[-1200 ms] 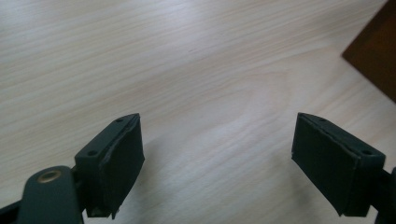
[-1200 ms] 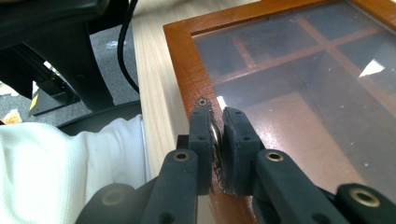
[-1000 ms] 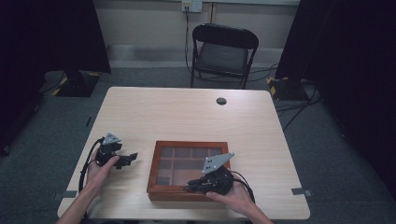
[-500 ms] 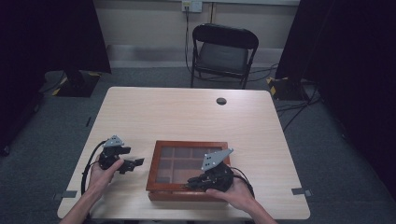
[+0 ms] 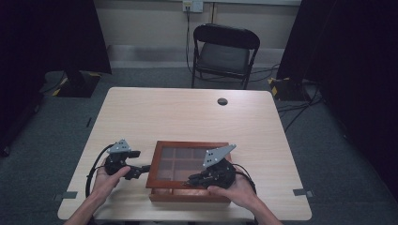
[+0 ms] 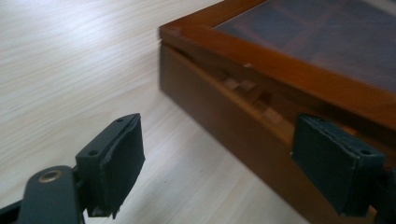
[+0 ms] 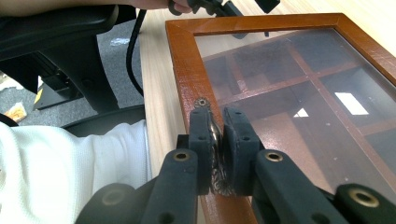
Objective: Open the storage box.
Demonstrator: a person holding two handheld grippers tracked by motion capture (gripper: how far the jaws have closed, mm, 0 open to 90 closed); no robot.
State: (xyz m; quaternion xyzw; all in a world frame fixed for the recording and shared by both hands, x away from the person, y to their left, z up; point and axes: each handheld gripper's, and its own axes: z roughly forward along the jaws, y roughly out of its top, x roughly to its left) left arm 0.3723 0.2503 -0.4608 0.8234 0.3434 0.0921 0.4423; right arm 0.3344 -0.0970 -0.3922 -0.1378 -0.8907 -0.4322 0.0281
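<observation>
Pinching the box's metal clasp (image 7: 215, 154), right tongs (image 7: 217, 135) closed.

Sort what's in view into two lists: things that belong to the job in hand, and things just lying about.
In the job:
- wooden box with glass lid
- metal latch on its front edge
- right gripper, jaws shut on the latch
- left gripper, jaws open beside the box

Lying about:
- folding chair
- table's cable hole

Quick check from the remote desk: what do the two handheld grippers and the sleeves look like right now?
Both the left gripper and right gripper are black, each topped by a grey three-cornered plate with a black cable trailing behind. Flat dark pads line the jaws, brass-coloured rivets at the joints. A white sleeve shows.
</observation>
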